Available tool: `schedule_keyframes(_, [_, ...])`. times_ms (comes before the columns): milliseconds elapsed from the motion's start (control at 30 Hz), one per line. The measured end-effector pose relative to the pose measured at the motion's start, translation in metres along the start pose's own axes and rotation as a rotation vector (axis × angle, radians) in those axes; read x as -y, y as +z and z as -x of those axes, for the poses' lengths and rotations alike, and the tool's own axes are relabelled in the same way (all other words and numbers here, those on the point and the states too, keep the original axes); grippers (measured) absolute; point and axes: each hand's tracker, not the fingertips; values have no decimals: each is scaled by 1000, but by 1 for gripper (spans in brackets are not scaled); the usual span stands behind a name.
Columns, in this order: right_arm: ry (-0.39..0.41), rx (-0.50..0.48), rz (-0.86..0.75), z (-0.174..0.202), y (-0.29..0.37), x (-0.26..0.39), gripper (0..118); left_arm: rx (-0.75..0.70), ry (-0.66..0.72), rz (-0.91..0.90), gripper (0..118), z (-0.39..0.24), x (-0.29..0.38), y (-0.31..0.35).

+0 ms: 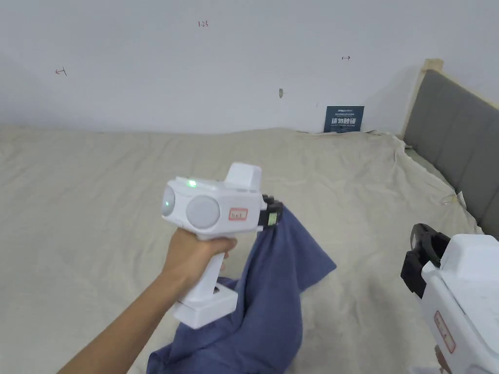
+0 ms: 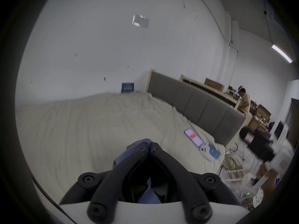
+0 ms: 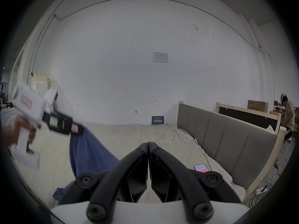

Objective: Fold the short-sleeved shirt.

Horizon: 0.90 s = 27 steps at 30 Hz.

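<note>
My left gripper pinched the blue shirt and hoisted it off the bed to shake it open; right gripper closed, empty.

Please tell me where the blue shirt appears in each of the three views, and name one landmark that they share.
Head view: blue shirt hangs lower centre, from the left tool.
Left gripper view: bottom centre, pinched between its jaws.
Right gripper view: lower left.
Shared landmark: grey headboard.
</note>
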Motion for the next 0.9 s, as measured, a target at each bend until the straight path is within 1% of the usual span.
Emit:
schedule_keyframes(67, [3,3,11,-1,0,3,0,1,-14,65,0,5,27,-25])
schedule_keyframes(167, [2,7,28,-3,-1,9,0,9,12,152,0,8,65,-52])
schedule_keyframes(433, [-7,8,72,-4,-5,24,0,-103,23,409,0,19,139,-113])
schedule_keyframes(533, [-9,6,87,-4,-5,26,0,-149,74,473,0,25,155,-127])
schedule_keyframes(567, [-8,6,90,-4,-5,27,0,-150,88,452,0,25,157,-127])
schedule_keyframes(600, [-7,6,92,-3,-5,27,0,-148,97,438,4,26,157,-126])
schedule_keyframes(667, [-5,4,95,-2,-5,27,0,-150,113,429,14,26,152,-123])
schedule_keyframes(700, [-4,2,96,-1,-4,26,0,-150,124,422,25,24,150,-117])
schedule_keyframes(733, [-2,1,96,-1,-3,25,0,-149,137,408,41,25,146,-111])
schedule_keyframes(800, [1,-3,91,-3,-3,24,0,-132,174,360,83,25,137,-96])
schedule_keyframes(833, [0,-6,88,-3,-2,22,0,-126,188,331,89,23,132,-86])
schedule_keyframes(867, [0,-8,85,-2,-2,21,0,-134,193,297,89,22,127,-76])
schedule_keyframes(900, [1,-11,81,-4,-3,21,0,-144,188,250,104,20,120,-64])
